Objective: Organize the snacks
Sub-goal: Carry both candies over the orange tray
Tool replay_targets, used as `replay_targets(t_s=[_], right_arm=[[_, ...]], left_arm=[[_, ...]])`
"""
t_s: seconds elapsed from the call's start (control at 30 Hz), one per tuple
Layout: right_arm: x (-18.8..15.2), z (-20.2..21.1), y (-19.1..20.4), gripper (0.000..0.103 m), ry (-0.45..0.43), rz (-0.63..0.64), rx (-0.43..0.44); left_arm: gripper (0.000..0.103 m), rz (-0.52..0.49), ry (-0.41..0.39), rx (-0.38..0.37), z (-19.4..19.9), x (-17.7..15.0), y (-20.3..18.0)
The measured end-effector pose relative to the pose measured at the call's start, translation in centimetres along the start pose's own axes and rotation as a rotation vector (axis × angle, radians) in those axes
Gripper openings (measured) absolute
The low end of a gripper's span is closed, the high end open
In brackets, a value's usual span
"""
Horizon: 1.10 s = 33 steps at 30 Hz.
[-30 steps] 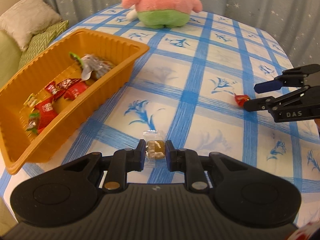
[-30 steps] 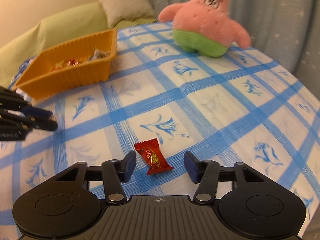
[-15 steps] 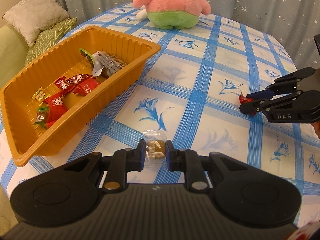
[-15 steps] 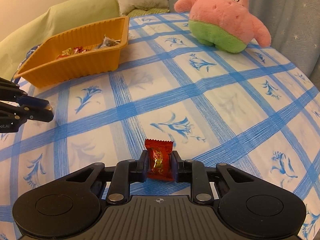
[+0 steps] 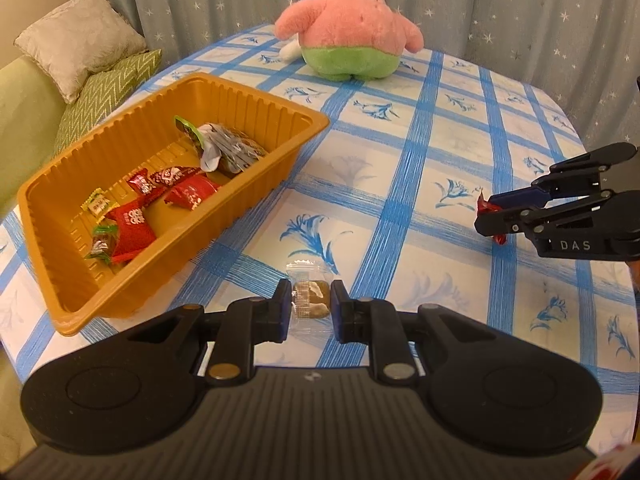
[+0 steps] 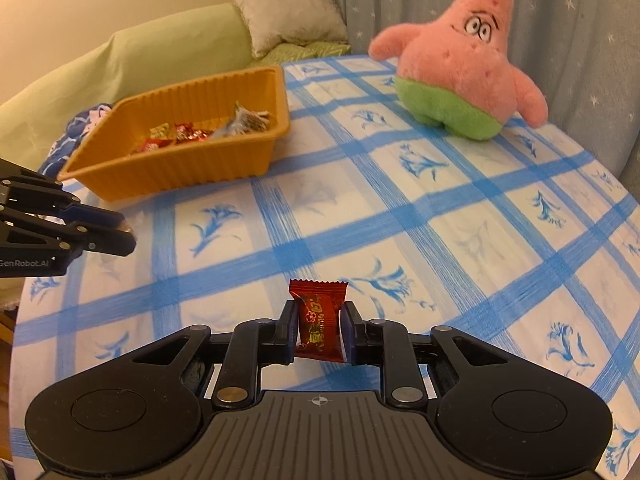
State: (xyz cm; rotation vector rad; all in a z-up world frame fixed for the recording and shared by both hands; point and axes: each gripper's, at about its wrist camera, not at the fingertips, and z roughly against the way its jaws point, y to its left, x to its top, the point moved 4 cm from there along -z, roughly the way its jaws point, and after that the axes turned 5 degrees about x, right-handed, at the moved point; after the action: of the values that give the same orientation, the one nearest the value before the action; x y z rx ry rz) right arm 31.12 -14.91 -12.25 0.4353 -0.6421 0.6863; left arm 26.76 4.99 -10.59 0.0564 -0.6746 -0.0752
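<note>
Orange ribbed plastic tray (image 5: 280,152), holding several wrapped snacks, on the blue-checked worktop (image 5: 400,208). Just right of the tray: left claw (image 5: 310,306) clamped on a clear-wrapped brown sweet (image 5: 310,300). Well right of the tray: right claw (image 6: 320,330) clamped on a red foil-wrapped candy (image 6: 318,320); pink plush starfish (image 5: 352,28) beyond.

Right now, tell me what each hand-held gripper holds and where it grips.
The left hand-held gripper pinches a clear-wrapped brown sweet across its middle. The right hand-held gripper pinches a red wrapped candy by its two sides, its top crimp standing clear.
</note>
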Motion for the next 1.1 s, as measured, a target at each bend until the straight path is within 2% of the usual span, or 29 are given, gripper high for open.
replay_targets(t_s=[0.33, 0.6, 1.1], right_arm=[[2.3, 1.3, 3.1, 0.023, -0.054, 0.035, 0.01], [4.8, 1.7, 5.8, 0.023, -0.098, 0.016, 0.039], [11.7, -2.0, 10.6, 0.023, -0.151, 0.002, 0.144]], left_arm=[[0.018, 0.039, -0.049, 0.022, 2.6, 0.5, 2.0], [0.018, 0.085, -0.089, 0.044, 4.6, 1.4, 5.0], [0.018, 0.145, -0.117, 0.111, 4.7, 3.6, 11.6]])
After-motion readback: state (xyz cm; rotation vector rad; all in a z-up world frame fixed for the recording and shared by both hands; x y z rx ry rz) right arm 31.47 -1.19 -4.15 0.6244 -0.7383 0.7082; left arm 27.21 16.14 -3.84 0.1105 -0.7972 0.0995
